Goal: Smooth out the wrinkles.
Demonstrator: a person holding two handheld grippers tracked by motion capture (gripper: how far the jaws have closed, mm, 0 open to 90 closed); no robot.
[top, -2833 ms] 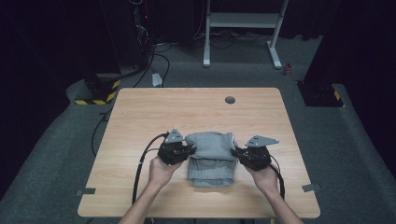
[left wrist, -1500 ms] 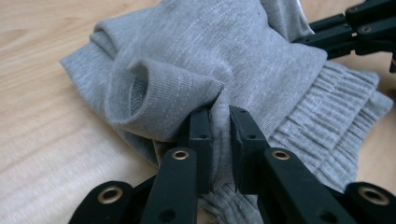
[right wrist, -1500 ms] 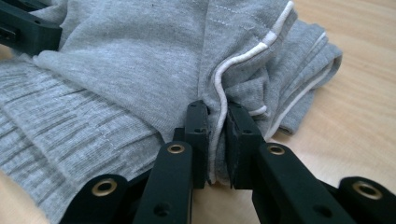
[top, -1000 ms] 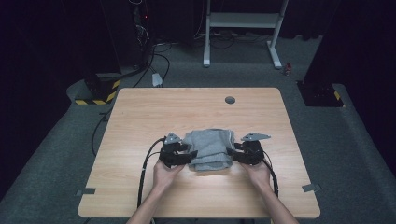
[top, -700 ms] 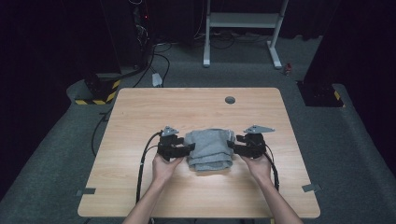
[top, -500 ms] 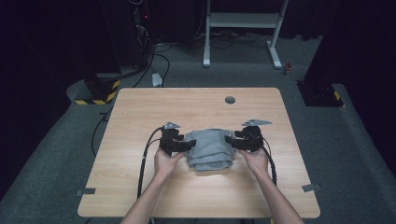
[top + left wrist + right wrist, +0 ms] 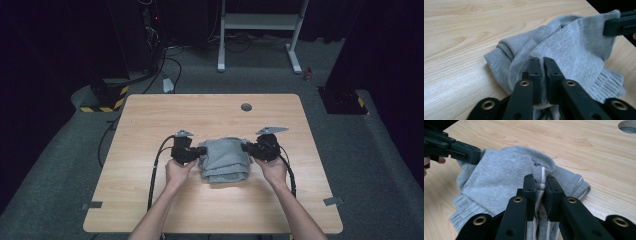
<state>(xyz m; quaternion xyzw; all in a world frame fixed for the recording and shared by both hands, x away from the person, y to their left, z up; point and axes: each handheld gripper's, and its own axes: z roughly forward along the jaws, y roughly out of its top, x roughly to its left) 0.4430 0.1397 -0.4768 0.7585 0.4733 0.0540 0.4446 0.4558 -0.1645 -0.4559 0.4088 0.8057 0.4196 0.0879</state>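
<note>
A grey folded garment (image 7: 225, 157) with ribbed cuffs lies at the middle of the wooden table (image 7: 150, 200). My left gripper (image 7: 200, 151) is at its left edge. The jaws have just been closing and now pinch a fold of grey fabric (image 7: 574, 47), left gripper (image 7: 543, 61) shut on it. My right gripper (image 7: 247, 147) is at the garment's right edge. Its jaws have just been closing too, and the right gripper (image 7: 541, 180) is shut on the grey cloth (image 7: 499, 175) and a white drawstring (image 7: 543, 173). Each gripper view shows the opposite gripper's jaws on the far edge.
A round cable hole (image 7: 246, 106) sits in the far part of the tabletop. Black cables trail from the grippers toward the table's near edge. Beyond the table stand a white metal frame (image 7: 260, 22) and a yellow-black striped base (image 7: 102, 107) on the grey floor.
Both hands have slid a little toward the far side of the table along the garment's sides. The garment now lies in a shorter, more compact fold.
</note>
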